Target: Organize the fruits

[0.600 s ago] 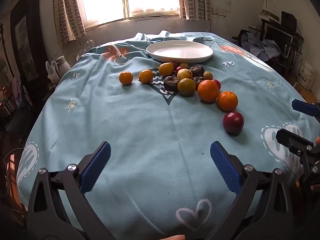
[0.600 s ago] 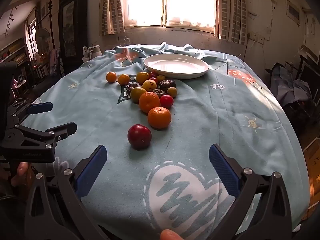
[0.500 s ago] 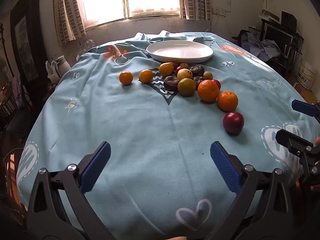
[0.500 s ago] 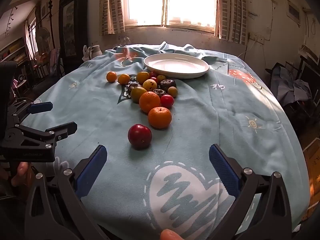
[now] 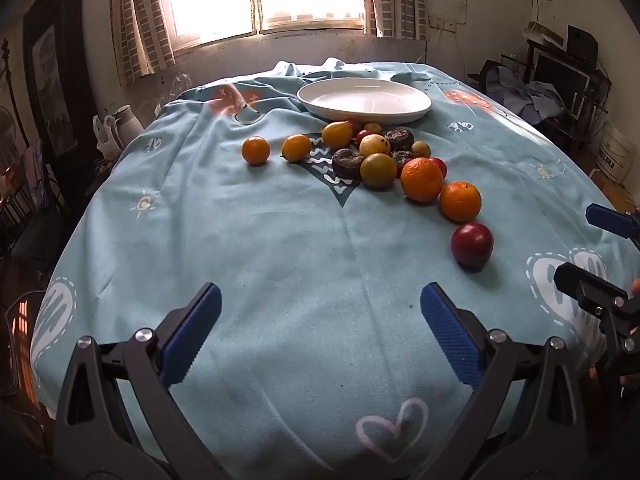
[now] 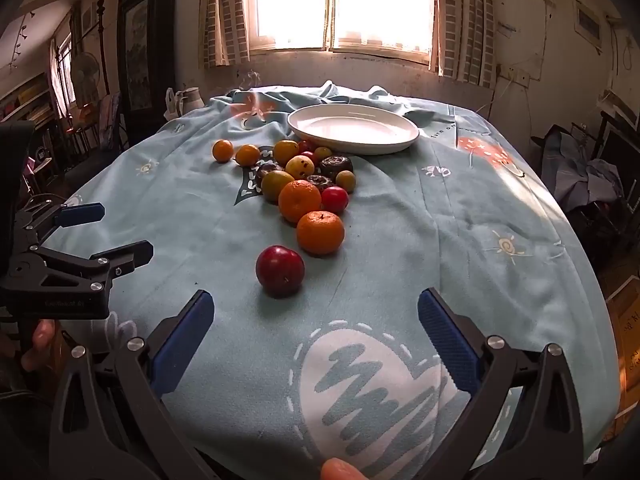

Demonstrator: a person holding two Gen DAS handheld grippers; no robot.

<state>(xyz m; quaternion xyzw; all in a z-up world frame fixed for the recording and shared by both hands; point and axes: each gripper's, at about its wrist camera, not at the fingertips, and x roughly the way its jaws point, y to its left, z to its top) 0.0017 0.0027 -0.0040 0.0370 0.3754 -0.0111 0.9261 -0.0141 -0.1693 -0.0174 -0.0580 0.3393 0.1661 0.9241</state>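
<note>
Compared with the frames from half a second earlier, no fruit has changed position and both grippers remain at the near edge of the desk; any shift of view is very slight. The left gripper (image 5: 320, 336) has its blue-padded jaws spread wide apart with nothing between them, positioned over bare light-blue patterned tablecloth (image 5: 260, 248). The right gripper (image 6: 316, 340) likewise has its jaws wide apart and empty, positioned over a white heart print on the cloth. The dark red round plum (image 6: 280, 271) lies on the cloth just ahead of the right gripper, slightly toward its left jaw and not touching either pad; in the left wrist view the same plum (image 5: 472, 245) lies ahead and to the right of the left gripper, beyond its right jaw. Farther back, two large oranges (image 6: 320, 232) lie in a diagonal line behind the plum, the nearer one apart from the plum and the farther one close to the rest of the cluster. That cluster consists of small yellow-green, red and dark wrinkled fruits (image 6: 308, 172). Two small oranges (image 5: 256, 151) lie to the left of the cluster, a little apart from it. The white oval ceramic plate (image 6: 400, 142) stands at the far side of the desk, just behind the cluster, with nothing on it.
</note>
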